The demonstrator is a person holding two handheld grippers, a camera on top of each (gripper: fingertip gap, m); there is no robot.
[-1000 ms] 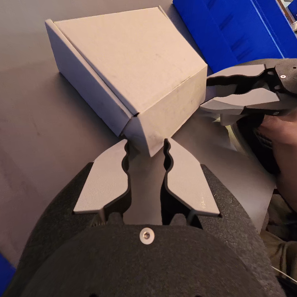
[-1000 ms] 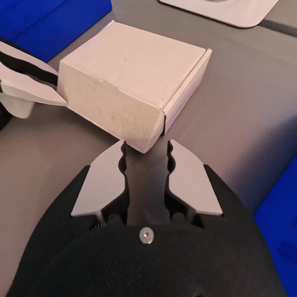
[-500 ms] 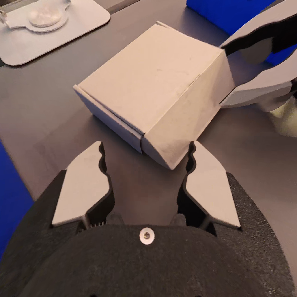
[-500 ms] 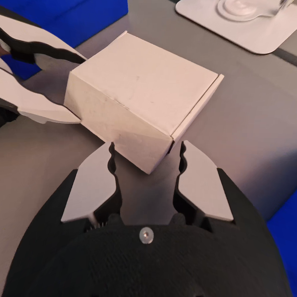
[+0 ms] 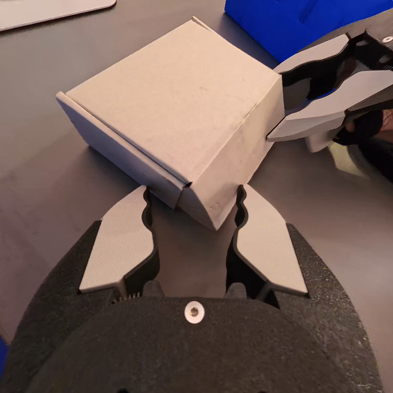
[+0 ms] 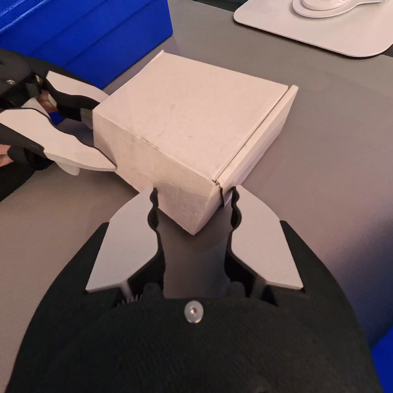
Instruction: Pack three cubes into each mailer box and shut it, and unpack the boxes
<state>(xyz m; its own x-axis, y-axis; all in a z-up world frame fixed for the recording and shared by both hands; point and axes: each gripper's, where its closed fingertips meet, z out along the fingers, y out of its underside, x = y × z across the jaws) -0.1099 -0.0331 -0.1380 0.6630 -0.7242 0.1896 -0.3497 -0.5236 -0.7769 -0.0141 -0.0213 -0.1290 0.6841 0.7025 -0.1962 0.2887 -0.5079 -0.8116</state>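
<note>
A shut white mailer box (image 5: pixel 170 110) lies on the dark grey table; it also shows in the right wrist view (image 6: pixel 191 119). My left gripper (image 5: pixel 193 189) is open and straddles the box's near corner, with its fingertips against the two walls that meet there. My right gripper (image 6: pixel 194 189) is open and straddles the other corner of the same front wall in the same way. Each gripper shows in the other's view: the right one (image 5: pixel 272 105) at the box's right corner, the left one (image 6: pixel 109 133) at its left corner. No cubes are visible.
A blue bin (image 5: pixel 297 25) stands just behind the box; it also shows in the right wrist view (image 6: pixel 85 32). A white mat (image 6: pixel 319 32) lies farther back. Another blue object (image 6: pixel 372 350) sits at the lower right. A gloved hand (image 5: pixel 361 127) holds the right gripper.
Both grippers moved closer to the box and now straddle its corners. The left gripper's jaws narrowed since half a second ago. The box turned a little on the table.
</note>
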